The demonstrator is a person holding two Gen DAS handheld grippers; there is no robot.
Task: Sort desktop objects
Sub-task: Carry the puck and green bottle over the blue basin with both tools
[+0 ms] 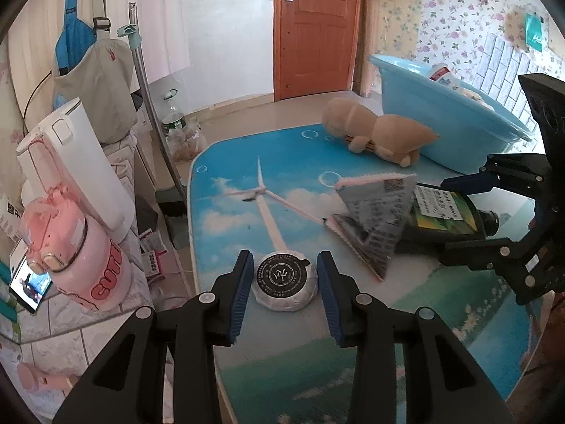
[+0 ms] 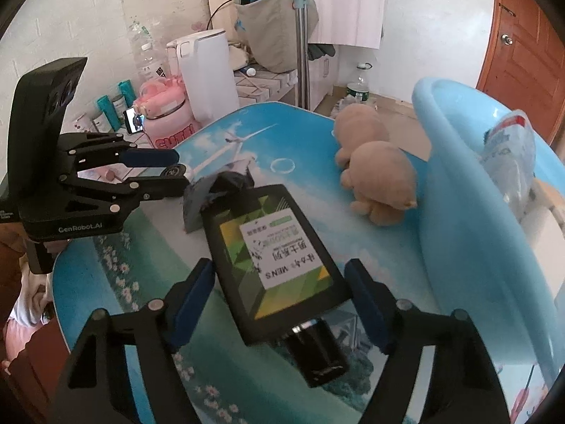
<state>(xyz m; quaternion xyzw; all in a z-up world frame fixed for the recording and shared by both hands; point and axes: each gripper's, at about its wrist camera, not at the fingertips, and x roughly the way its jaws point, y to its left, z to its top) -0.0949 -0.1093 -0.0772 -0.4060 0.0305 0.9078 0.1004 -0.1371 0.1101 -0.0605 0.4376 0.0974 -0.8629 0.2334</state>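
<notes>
Left fingers flank white puck; right fingers straddle black bottle.

My left tongs have bare table ahead and to their left; the upright packet blocks their right. Beyond my right tongs, the packet and the plush toy crowd the middle, and the tub walls off the right edge.

The surface wears a sky-and-windmill print. On it, low centre in the left view, a round wrapped puck; right of it a crumpled foil packet, a dark bottle lying flat, a tan plush toy, and upper right a blue basin.
</notes>
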